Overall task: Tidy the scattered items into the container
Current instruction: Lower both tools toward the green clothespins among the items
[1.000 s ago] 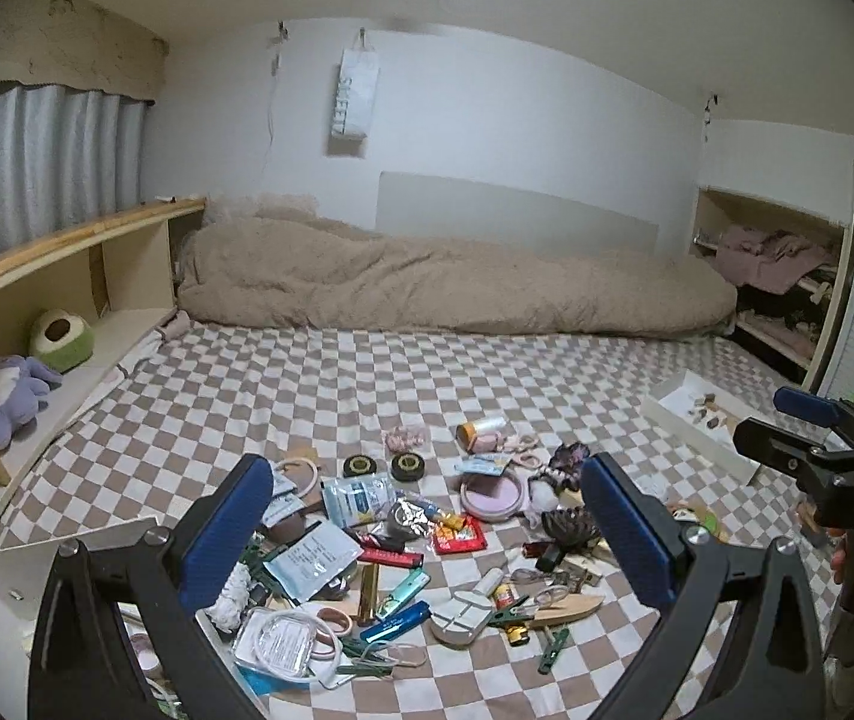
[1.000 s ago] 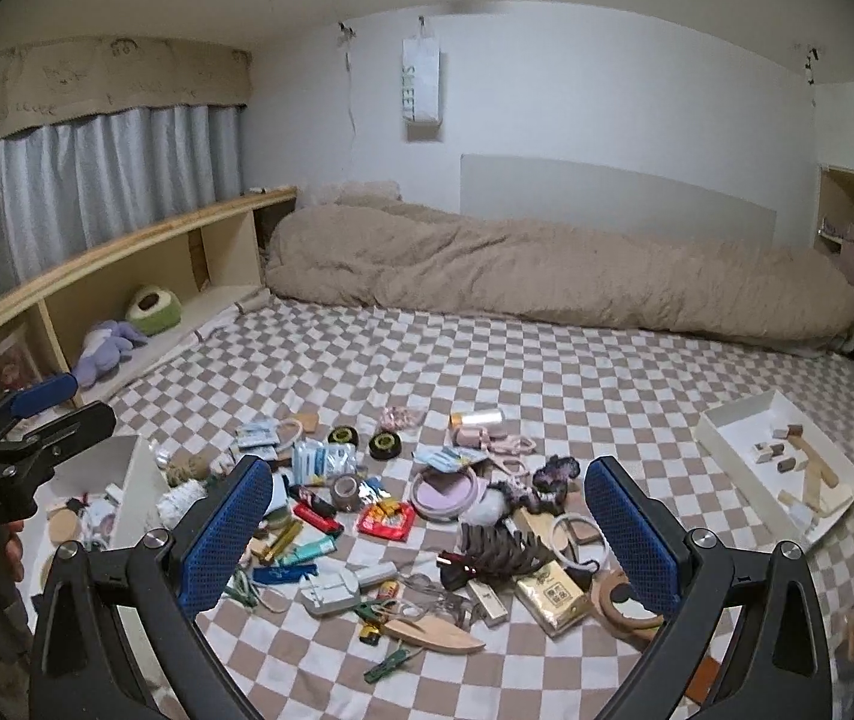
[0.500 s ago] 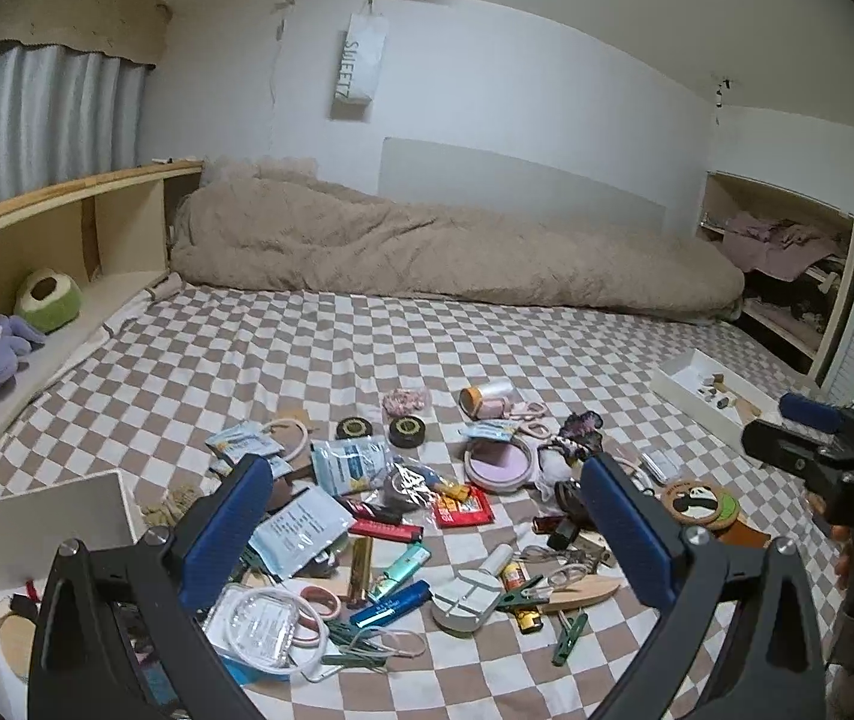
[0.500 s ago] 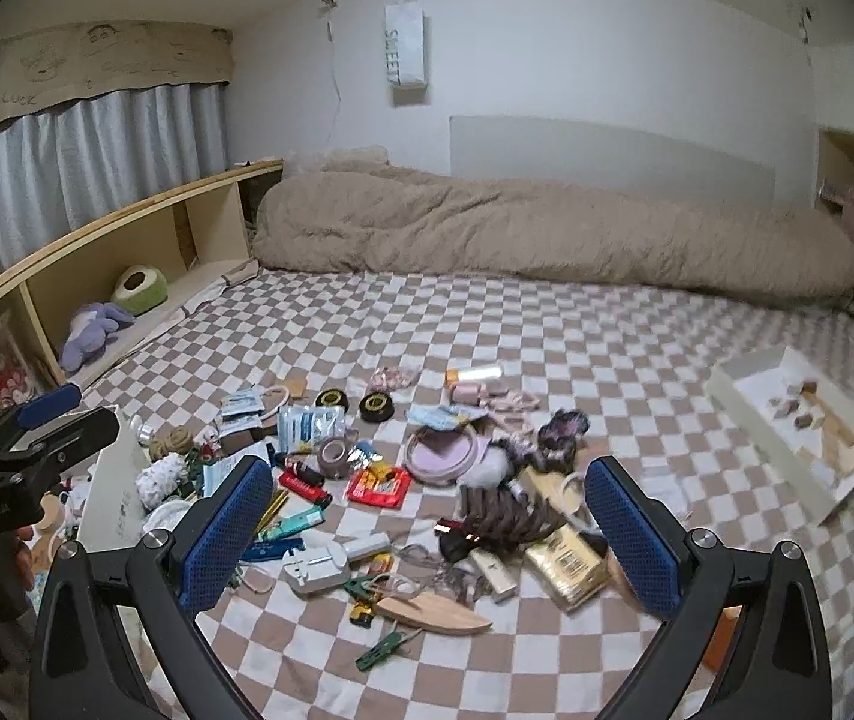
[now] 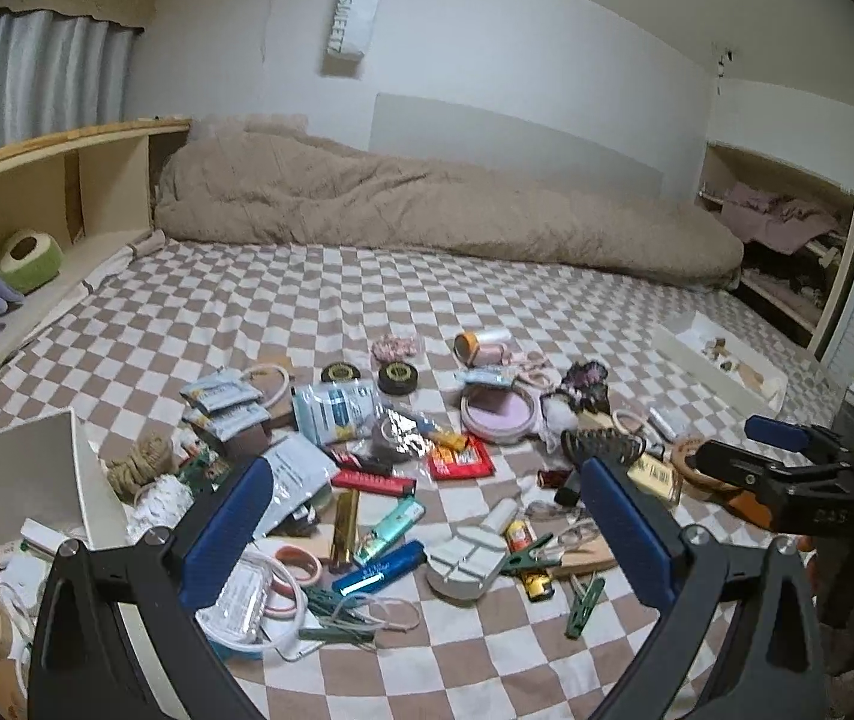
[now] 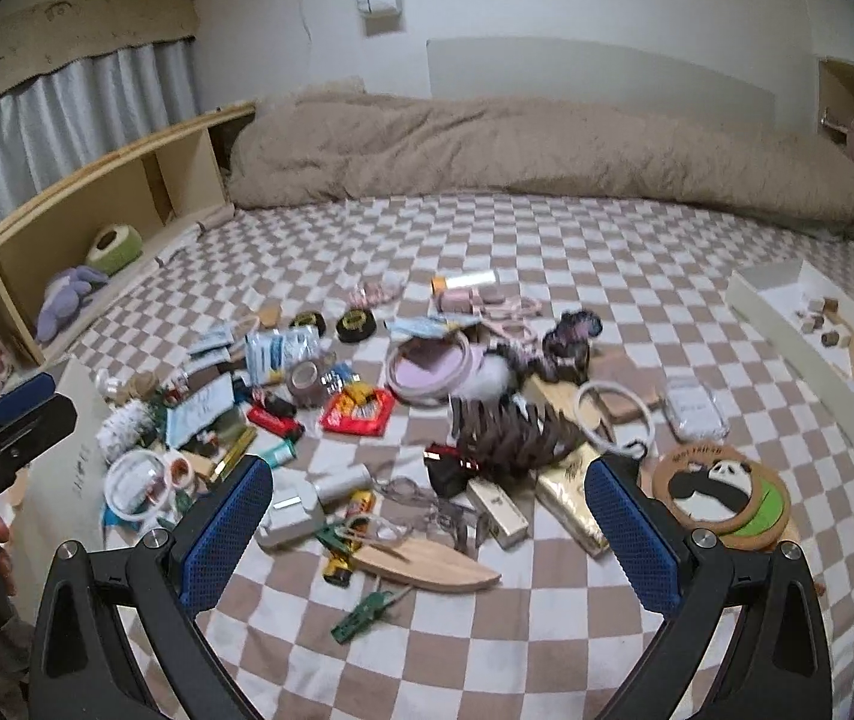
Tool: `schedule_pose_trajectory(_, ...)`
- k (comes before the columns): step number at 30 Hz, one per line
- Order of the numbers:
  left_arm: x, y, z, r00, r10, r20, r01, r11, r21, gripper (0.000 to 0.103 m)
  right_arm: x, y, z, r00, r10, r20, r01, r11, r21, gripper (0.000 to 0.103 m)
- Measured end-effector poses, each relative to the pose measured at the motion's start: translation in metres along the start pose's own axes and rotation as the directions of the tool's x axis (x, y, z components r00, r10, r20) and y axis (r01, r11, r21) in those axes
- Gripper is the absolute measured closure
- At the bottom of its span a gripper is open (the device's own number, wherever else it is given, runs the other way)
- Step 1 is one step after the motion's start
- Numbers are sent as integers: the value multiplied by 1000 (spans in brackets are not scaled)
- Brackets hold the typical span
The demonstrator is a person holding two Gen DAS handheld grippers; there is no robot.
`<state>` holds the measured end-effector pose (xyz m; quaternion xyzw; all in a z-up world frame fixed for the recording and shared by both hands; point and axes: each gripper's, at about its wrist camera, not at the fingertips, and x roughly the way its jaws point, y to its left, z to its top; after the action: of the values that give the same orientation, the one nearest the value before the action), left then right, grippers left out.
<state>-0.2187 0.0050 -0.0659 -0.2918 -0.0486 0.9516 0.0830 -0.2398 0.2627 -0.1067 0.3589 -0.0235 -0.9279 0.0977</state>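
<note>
Left wrist view nearer the clutter point(image 5: 403, 468), both tongs point(image 5: 427, 525) point(image 6: 430, 525) still spread, empty

- A bedroom in a home: a wide bed point(image 5: 367, 300) under a brown-and-white checked sheet fills most of both views.
- A rumpled beige duvet point(image 5: 427, 216) lies along the bed's far edge, against the white wall.
- A low wooden shelf point(image 6: 145, 180) beside the bed holds a purple plush toy point(image 6: 67, 300) and a green avocado-shaped plush point(image 6: 115, 246).
- Grey curtains point(image 6: 67, 102) hang above that shelf.
- An open closet nook point(image 5: 781, 234) holds pink clothing.
</note>
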Motion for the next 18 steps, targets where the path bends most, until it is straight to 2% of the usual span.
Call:
schedule_pose_trajectory(4,8,-7,-8,1000,-6,-31,7,1000,19,0,14,1,-9,999,5,-47,-6,1000,-21,0)
schedule_pose_trajectory(10,17,-14,-17,997,-17,-74,21,999,48,0,36,5,-27,988,49,-145,-64,993,-103,0)
schedule_pose_trajectory(18,31,-10,-25,991,-28,-128,31,999,21,0,75,18,-66,951,44,-305,-117,967,-225,0)
